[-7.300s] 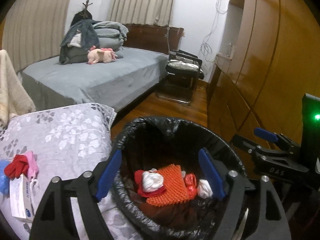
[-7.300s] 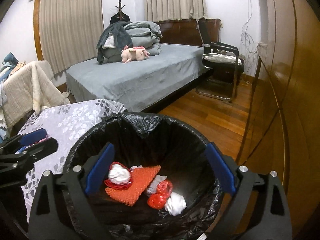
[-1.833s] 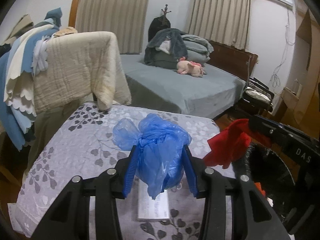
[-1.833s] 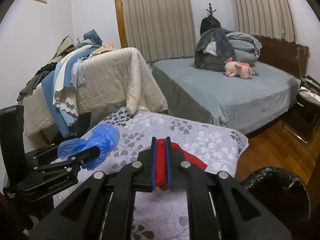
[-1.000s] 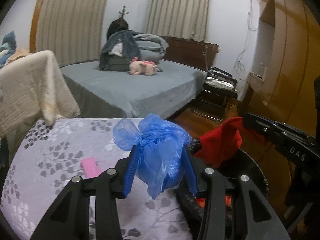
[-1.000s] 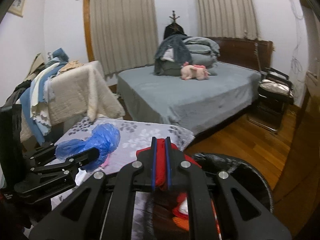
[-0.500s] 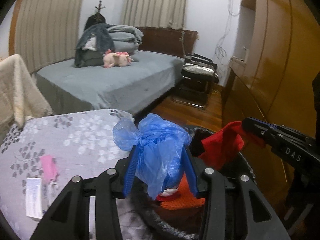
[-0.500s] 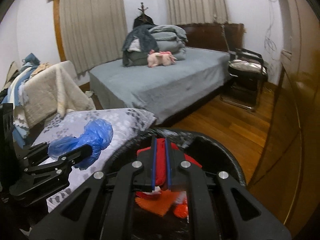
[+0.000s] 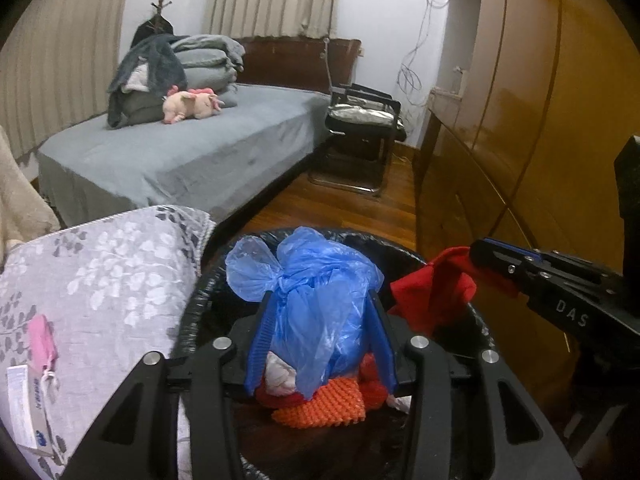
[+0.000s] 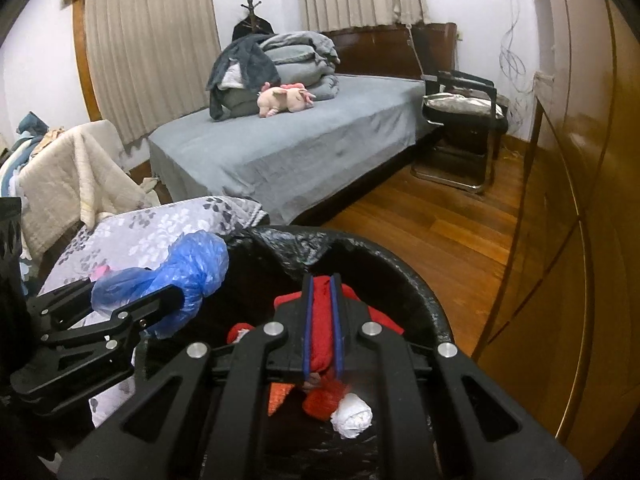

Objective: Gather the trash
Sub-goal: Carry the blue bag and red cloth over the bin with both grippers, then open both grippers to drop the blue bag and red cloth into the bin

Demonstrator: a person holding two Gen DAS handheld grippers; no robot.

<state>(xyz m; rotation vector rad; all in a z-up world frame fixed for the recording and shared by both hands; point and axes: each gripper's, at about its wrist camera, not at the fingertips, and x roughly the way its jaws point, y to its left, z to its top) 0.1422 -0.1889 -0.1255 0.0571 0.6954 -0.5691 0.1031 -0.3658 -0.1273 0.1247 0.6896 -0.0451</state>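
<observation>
Where blue bag (image 9: 316, 312) hangs, bin (image 9: 404, 248) contents mostly hidden.

A grey bed (image 10: 304, 144) carries folded blankets (image 10: 280, 64) and a pink plush toy (image 10: 286, 100), with a black chair (image 10: 464, 136) beside it on the wooden floor (image 10: 432, 224), beige curtains (image 10: 152, 52) behind, and a wooden wardrobe (image 10: 580, 200) along the right.

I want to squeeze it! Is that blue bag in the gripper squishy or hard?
Probably squishy: the blue plastic bag is thin, crinkled film that bulges out above the left gripper. It likely weighs little, since its knotted top stays puffed up. It may be slippery, being glossy plastic.
</observation>
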